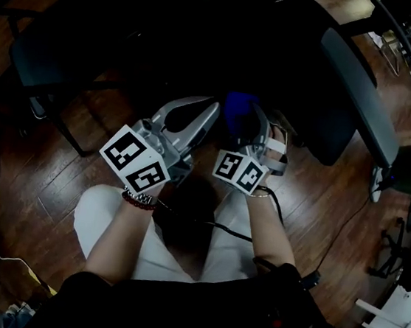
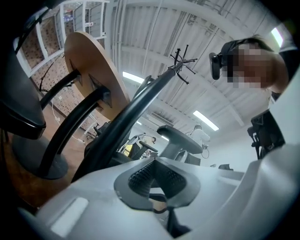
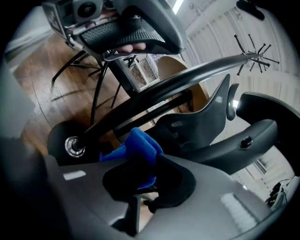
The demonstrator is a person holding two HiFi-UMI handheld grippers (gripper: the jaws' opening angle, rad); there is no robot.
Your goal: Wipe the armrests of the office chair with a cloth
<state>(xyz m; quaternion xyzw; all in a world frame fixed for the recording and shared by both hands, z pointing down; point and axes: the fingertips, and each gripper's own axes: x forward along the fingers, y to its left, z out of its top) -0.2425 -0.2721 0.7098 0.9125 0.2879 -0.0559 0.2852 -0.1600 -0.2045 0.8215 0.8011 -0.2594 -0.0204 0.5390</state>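
Right gripper [image 3: 151,176] pinches the blue cloth [image 3: 138,143] between its jaws, beside the closed, empty left gripper [image 2: 157,174].

In the head view the chair [image 1: 349,81] sinks into shadow at the far middle, and its seat and armrests cannot be told apart there. The cloth [image 1: 239,108] shows only as a blue patch, its near part hidden behind the right gripper [image 1: 254,121]. In the right gripper view the cloth's lower fold is lost between the dark pads [image 3: 173,182]. A dark chair part [image 3: 255,133] at the right runs off the edge.
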